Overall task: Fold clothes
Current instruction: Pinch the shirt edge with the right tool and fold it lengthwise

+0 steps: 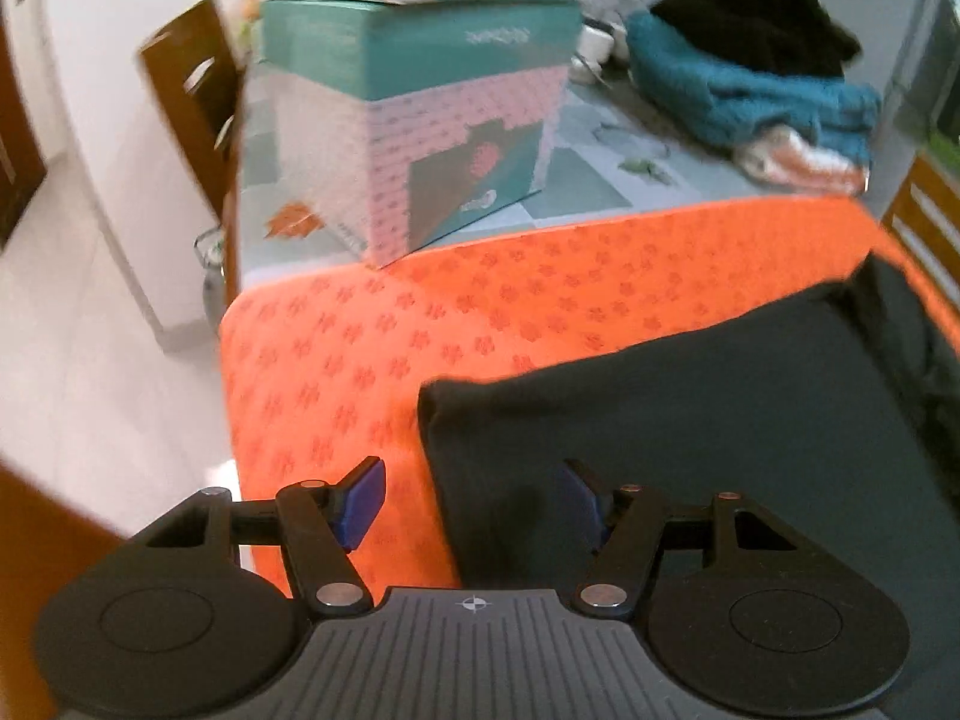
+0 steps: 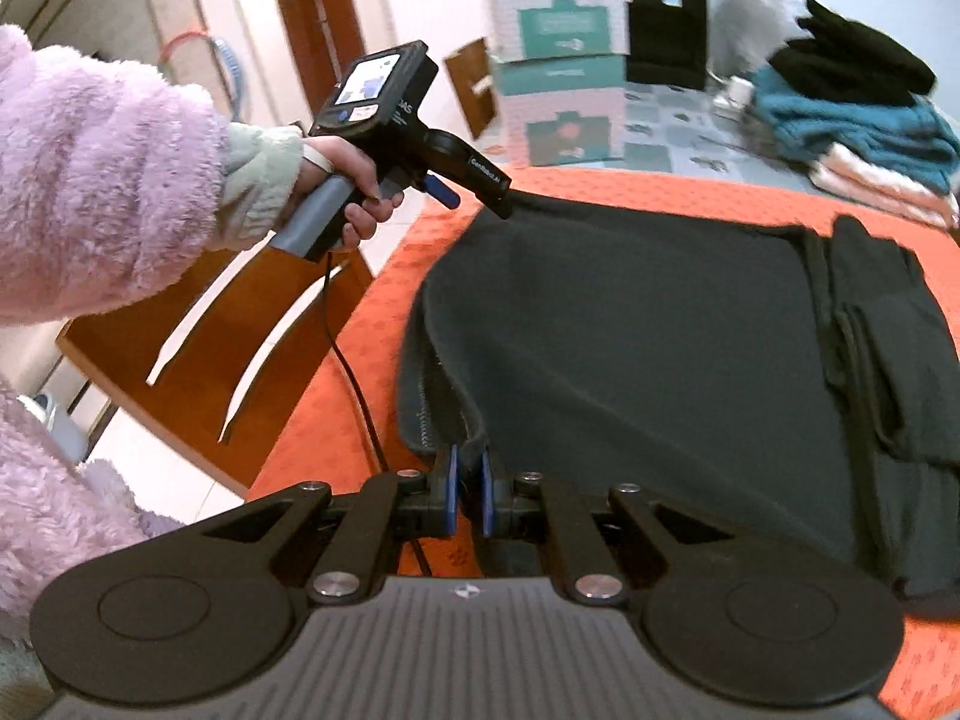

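The right claw [image 2: 467, 495] has its blue pads pressed together on the ribbed hem of a dark grey knit garment [image 2: 660, 348], lifting that near edge into a small fold just ahead of the pads. The garment spreads flat from the claw away and to the right over the desk [image 2: 336, 396], which is covered in an orange cloth with a small flower pattern; a sleeve lies folded along the garment's right side.

The left claw [image 1: 474, 501] stands with its blue pads apart and nothing between them, straddling the garment's left edge: the left pad [image 1: 363, 501] is over bare orange cloth, the right pad over dark fabric. In the right wrist view this claw sits at the garment's far left corner, held by a hand [image 2: 348, 180] in a fluffy lilac sleeve [image 2: 102, 180].

Beyond the left claw, stacked teal and pink cardboard boxes [image 1: 432, 114] stand at the far edge of the orange cloth. Farther right lies a heap of teal, black and pale clothes [image 1: 756, 84]. A brown wooden chair [image 2: 204, 348] stands left of the desk.
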Demonstrator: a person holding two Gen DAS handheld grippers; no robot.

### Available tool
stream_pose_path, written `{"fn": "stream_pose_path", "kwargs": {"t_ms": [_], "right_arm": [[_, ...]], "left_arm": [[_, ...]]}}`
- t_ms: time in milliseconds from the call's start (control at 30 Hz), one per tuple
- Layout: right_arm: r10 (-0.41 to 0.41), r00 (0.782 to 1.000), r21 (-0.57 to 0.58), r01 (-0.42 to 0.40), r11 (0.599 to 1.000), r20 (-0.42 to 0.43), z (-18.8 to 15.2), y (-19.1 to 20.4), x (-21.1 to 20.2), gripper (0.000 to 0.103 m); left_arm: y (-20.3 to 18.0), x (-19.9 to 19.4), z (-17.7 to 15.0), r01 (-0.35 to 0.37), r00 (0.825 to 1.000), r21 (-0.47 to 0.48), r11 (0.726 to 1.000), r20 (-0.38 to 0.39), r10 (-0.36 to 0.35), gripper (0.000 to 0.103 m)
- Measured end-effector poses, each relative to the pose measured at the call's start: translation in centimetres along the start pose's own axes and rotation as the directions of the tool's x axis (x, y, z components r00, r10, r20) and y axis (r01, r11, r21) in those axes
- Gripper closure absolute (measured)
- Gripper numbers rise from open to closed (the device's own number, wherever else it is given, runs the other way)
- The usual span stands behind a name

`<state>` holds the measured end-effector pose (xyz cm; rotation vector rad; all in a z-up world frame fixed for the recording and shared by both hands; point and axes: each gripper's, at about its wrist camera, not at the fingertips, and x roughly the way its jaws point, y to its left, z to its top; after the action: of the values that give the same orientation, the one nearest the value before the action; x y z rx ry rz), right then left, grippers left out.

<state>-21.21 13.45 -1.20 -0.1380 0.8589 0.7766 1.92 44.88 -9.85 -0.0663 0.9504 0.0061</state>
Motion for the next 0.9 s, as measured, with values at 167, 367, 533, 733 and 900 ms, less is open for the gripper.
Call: {"fn": "stream_pose_path", "kwargs": {"t_ms": [167, 367, 533, 733, 900], "right_arm": [[-0.037, 0.999, 0.053, 0.037, 0.998, 0.0, 0.1, -1.0, 0.4, 0.094], [-0.061, 0.998, 0.135, 0.061, 0.989, -0.005, -0.2, -1.8, 0.9, 0.094], [-0.102, 0.995, 0.203, 0.099, 0.974, 0.006, -0.5, -2.9, 0.5, 0.094], [-0.185, 0.982, 0.328, 0.164, 0.93, 0.033, -1.8, -5.4, -0.7, 0.094], [-0.263, 0.963, 0.427, 0.217, 0.877, 0.05, -3.8, -7.6, -2.0, 0.094]], "left_arm": [[0.0, 1.8, 1.1, -0.001, 1.0, 0.064, 0.998, 0.004, 0.001, 0.042], [-0.2, 1.9, 1.9, 0.059, 0.997, 0.102, 0.993, 0.033, -0.063, 0.086], [-1.4, 0.4, 2.9, 0.042, 0.996, 0.118, 0.992, 0.068, -0.05, 0.091], [-4.4, -1.5, 6.4, -0.006, 0.997, 0.17, 0.985, 0.071, -0.006, 0.091], [-9.6, -1.1, 9.7, 0.0, 0.998, 0.248, 0.969, 0.065, -0.017, 0.091]]}}
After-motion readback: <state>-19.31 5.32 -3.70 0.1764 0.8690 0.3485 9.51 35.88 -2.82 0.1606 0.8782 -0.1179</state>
